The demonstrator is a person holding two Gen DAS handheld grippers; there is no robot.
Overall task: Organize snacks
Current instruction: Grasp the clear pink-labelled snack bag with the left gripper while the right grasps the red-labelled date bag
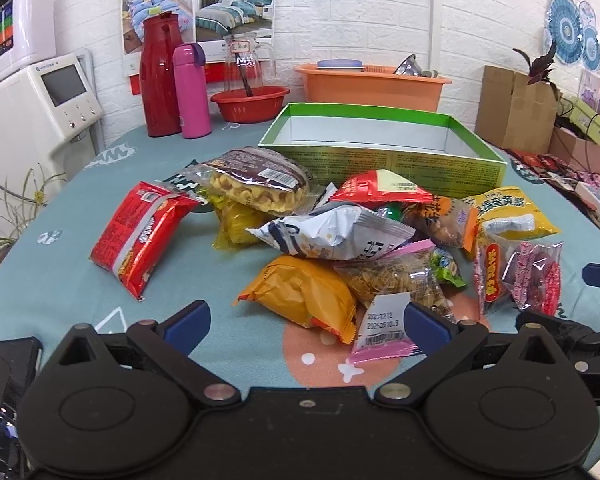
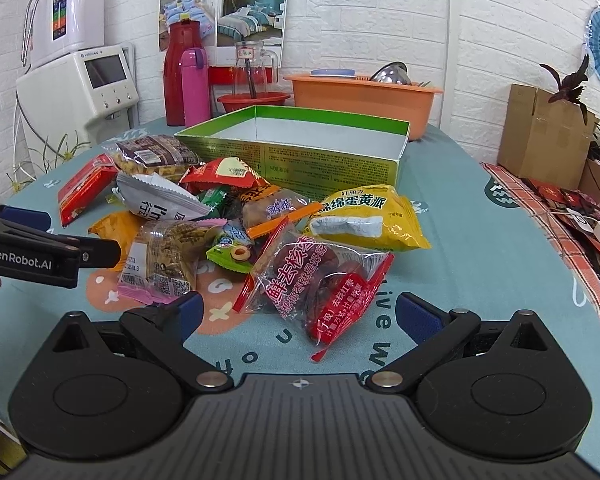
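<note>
I'm holding both claws, left gripper (image 1: 306, 322) and right gripper (image 2: 296, 314), spread wide; only my right view is showing the date packet (image 2: 320, 280) whole.

Green packet (image 2: 214, 199) mostly buried under others — box (image 2: 332, 168) floor partly hidden.

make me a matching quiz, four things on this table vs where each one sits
Things:
1. green box
2. yellow bag
3. long red pack
4. pink flask

Places:
A. left edge of the snack pile
B. beside the red jug, at the back
C. behind the snack pile, open and empty
D. right side of the pile, just in front of the box

Pairs: 1-C, 2-D, 3-A, 4-B
</note>
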